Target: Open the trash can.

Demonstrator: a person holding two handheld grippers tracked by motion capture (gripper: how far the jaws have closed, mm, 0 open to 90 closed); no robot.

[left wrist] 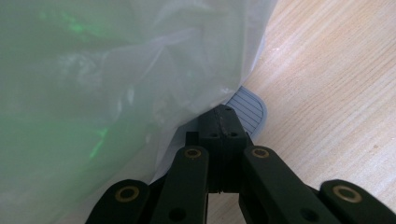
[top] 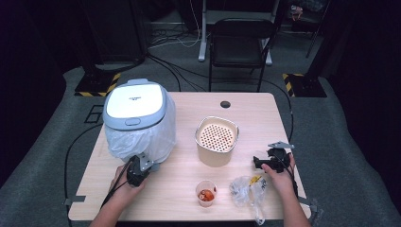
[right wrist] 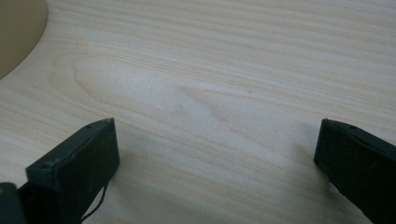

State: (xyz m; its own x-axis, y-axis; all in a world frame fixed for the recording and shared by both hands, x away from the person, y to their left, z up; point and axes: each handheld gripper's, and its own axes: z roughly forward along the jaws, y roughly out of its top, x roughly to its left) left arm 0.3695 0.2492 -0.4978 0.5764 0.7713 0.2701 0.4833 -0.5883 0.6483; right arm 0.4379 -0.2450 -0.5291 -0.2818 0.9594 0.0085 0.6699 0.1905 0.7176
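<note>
Two grippers were on the desk [top: 265,113], and only my left gripper [top: 142,166] was at work. It sat at the foot of the bin [top: 135,106], its jaws pressed together, the tips against the grey pedal [left wrist: 250,105] that poked out from under the bin's plastic liner [left wrist: 116,79]. I could not tell whether anything was pinched between them. The pedal lay straight ahead of that gripper, just past the tips, with the liner hanging over its left side; I judged a press down there would lift the lid. My right gripper [top: 270,160] rested well apart on the far side, jaws wide open over bare wood, near the crumpled bag [top: 247,188], the small cup [top: 206,193] and the strainer pot [top: 216,140].
</note>
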